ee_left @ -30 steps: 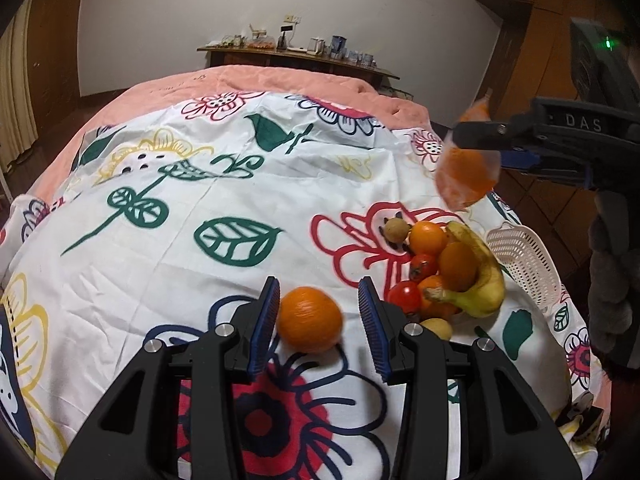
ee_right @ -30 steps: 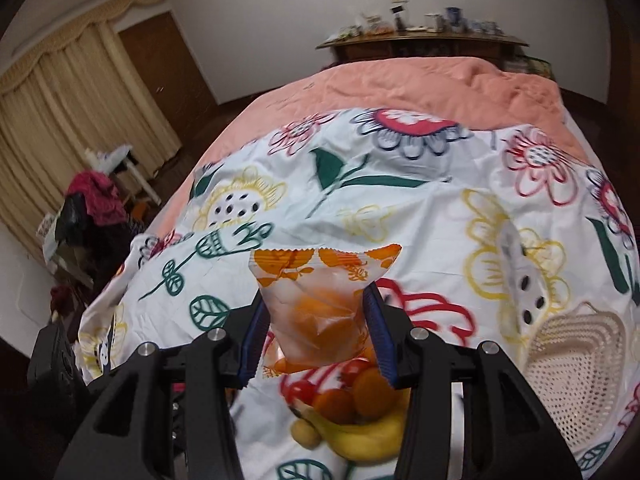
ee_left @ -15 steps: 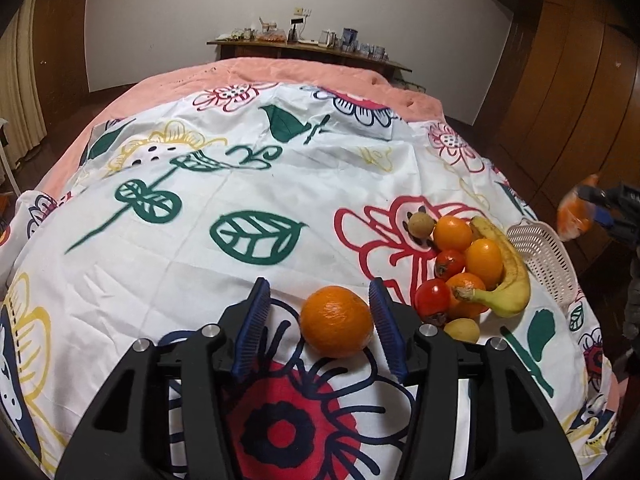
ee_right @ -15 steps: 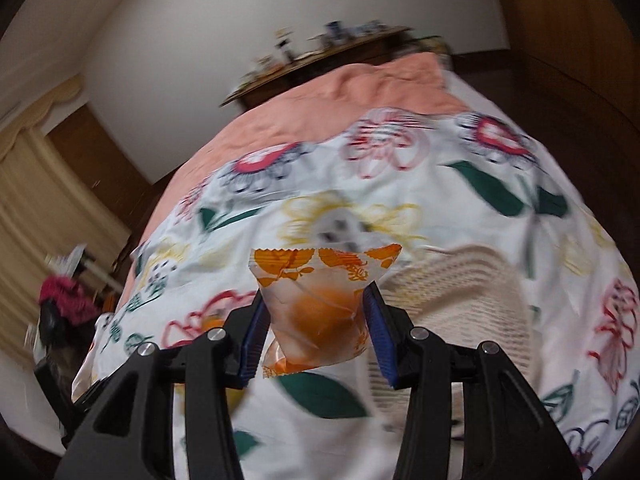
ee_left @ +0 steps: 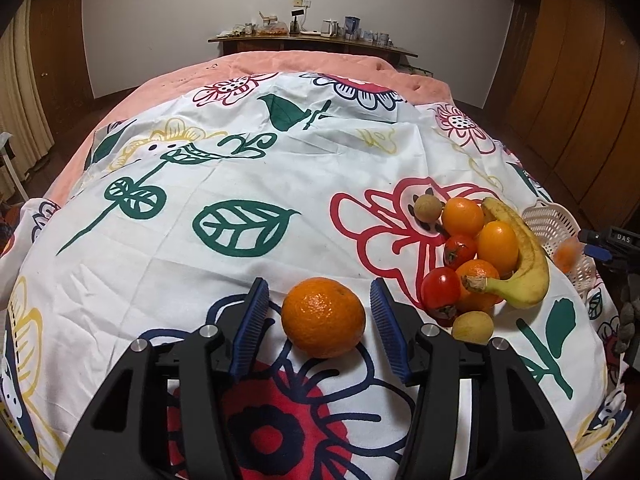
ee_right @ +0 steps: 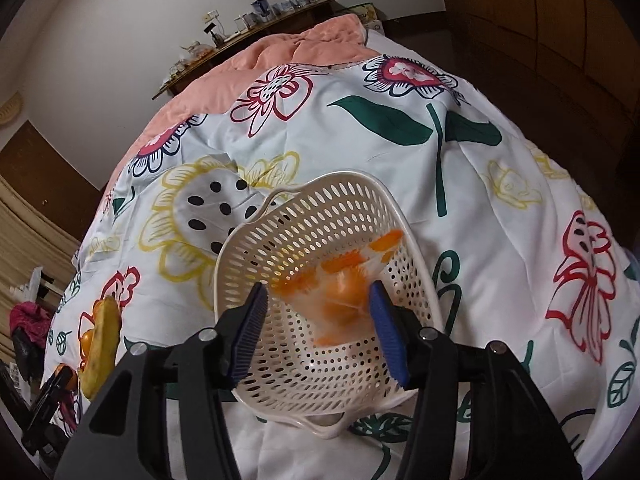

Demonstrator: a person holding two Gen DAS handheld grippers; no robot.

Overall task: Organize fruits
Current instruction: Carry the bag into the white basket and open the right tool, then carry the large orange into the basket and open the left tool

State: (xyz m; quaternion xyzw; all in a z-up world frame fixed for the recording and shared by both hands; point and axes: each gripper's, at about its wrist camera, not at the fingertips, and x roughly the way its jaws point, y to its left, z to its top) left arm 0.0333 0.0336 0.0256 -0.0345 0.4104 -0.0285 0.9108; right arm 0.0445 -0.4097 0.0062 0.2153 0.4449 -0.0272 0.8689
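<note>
A large orange (ee_left: 323,317) rests on the flowered sheet between the blue pads of my left gripper (ee_left: 318,293). A gap shows on each side of it, and the jaws are closing. To its right lies a pile with a banana (ee_left: 524,256), tomatoes (ee_left: 440,290) and small oranges (ee_left: 463,216). My right gripper (ee_right: 316,300) hangs over the white perforated basket (ee_right: 320,208) with its jaws opening. A clear packet of orange fruit (ee_right: 344,288), blurred, drops between the pads into the basket. In the left wrist view the packet (ee_left: 566,254) shows at the basket (ee_left: 554,224).
The bed's right edge falls away just past the basket, with wooden wardrobe doors (ee_left: 580,100) beyond. A cluttered sideboard (ee_left: 312,38) stands at the far wall. The pink blanket (ee_left: 300,64) covers the bed's far end. The banana (ee_right: 102,340) shows left of the basket.
My right gripper swung the packet from above the fruit pile down over the basket and its jaws widened off it. The left jaws stand wider around the orange, which has not moved.
</note>
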